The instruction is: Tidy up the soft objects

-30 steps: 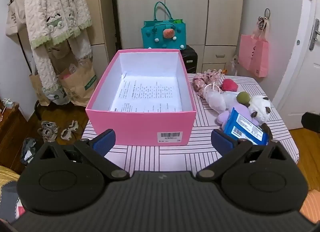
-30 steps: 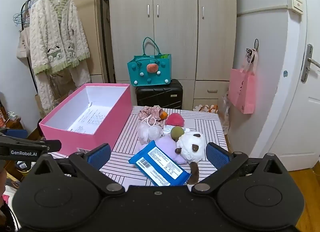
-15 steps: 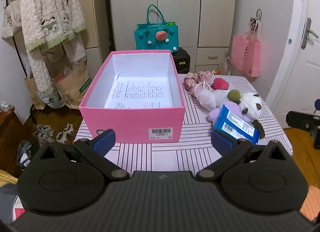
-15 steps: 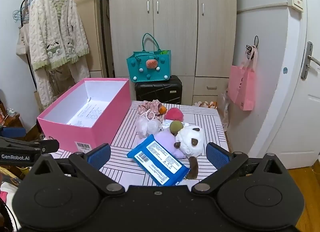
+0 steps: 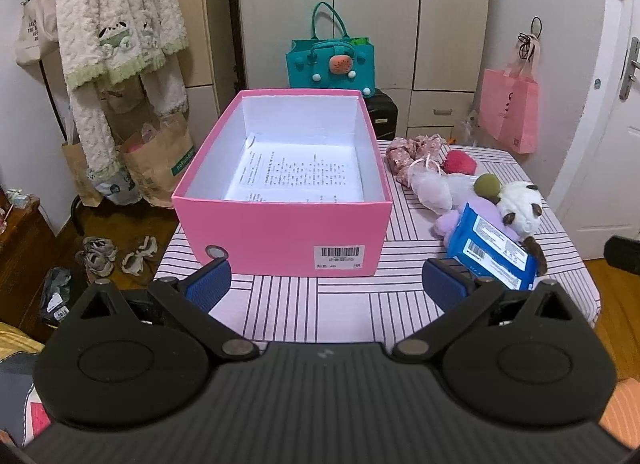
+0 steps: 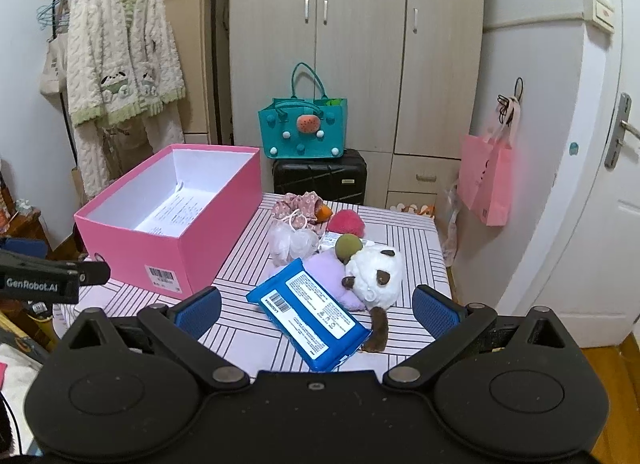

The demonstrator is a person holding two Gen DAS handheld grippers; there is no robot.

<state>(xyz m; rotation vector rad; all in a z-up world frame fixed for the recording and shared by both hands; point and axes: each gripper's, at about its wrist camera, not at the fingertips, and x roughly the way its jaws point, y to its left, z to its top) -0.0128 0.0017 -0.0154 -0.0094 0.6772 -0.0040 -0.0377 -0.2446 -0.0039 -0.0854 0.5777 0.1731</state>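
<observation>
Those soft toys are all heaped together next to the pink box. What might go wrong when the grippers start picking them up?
The blue wipes pack leans on the purple plush and the white plush, so lifting one may drag the others along. The pile sits near the table's right edge, so a nudged piece might fall off. Both grippers, left and right, are open and hold nothing.

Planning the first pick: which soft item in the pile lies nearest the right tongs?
The blue wipes pack, lying flat at the pile's front edge between the open right tongs; the plush toys sit behind it.
</observation>
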